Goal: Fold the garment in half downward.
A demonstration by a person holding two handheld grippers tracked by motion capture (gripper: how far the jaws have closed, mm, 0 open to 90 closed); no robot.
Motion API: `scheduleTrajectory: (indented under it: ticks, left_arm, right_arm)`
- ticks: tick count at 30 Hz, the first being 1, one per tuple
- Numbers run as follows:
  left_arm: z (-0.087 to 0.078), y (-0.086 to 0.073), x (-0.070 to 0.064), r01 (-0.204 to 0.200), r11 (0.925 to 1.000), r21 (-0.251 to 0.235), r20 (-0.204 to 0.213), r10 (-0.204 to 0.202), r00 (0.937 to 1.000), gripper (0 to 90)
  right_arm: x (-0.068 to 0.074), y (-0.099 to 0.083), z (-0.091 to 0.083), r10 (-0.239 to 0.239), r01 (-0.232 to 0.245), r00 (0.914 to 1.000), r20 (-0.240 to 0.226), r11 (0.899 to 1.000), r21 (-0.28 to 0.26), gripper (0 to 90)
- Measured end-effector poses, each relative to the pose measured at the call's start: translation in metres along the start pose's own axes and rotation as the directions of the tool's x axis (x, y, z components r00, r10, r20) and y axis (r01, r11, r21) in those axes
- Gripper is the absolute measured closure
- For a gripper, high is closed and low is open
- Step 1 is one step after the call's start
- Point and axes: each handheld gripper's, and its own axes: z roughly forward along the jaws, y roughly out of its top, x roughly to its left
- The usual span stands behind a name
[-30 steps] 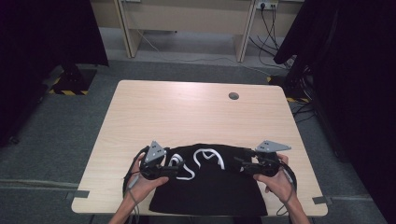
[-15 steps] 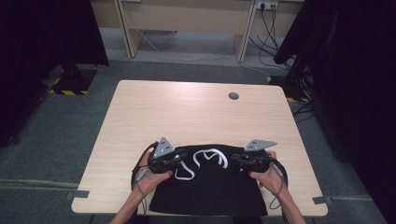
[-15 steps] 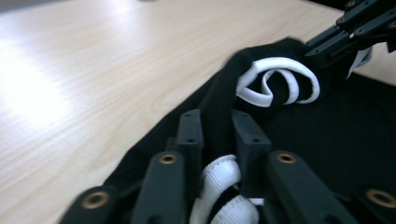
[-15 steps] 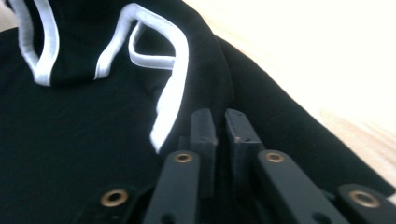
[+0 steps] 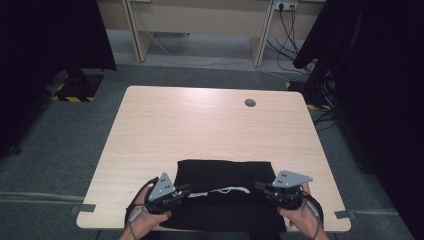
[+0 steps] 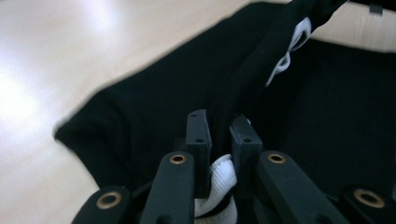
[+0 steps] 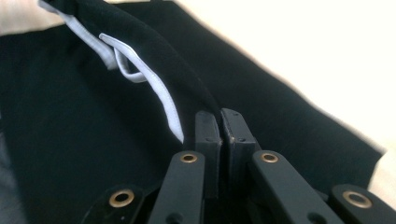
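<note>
We hold the soft, limp black garment (image 5: 225,175) by its folded edge, left tongs (image 6: 219,135) and right tongs (image 7: 220,128) both clamped on cloth, which sags between them above the table (image 5: 200,125).

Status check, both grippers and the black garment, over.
Left gripper and right gripper both shut on black garment, edge lifted off table. Nothing in the way.

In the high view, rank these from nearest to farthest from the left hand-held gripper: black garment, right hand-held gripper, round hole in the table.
From the left hand-held gripper:
1. Black garment: clamped in its jaws, at the table's near edge.
2. Right hand-held gripper: across the garment, on the right.
3. Round hole: toward the table's far right, well beyond both.
</note>
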Motion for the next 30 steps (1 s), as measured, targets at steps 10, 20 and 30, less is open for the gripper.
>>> scheduleTrajectory:
  ticks: [10,20,30]
  left_arm:
    - [0.009,-0.017,-0.007,-0.016,0.9911,0.132,-0.026,0.02,0.9995,72.6]
    - [0.027,-0.005,0.006,-0.018,0.9884,0.151,-0.087,0.032,0.9957,72.4]
    - [0.054,0.022,0.036,-0.014,0.9935,0.113,-0.144,0.03,0.9892,80.6]
  right_arm:
    - [0.018,-0.029,0.014,0.0,0.002,0.9998,-0.021,0.997,0.082,86.9]
    - [0.001,-0.024,0.027,-0.001,0.0,1.0,0.008,0.994,0.108,86.9]
    - [-0.052,0.007,0.052,0.027,-0.035,0.9968,0.075,0.993,0.109,87.2]
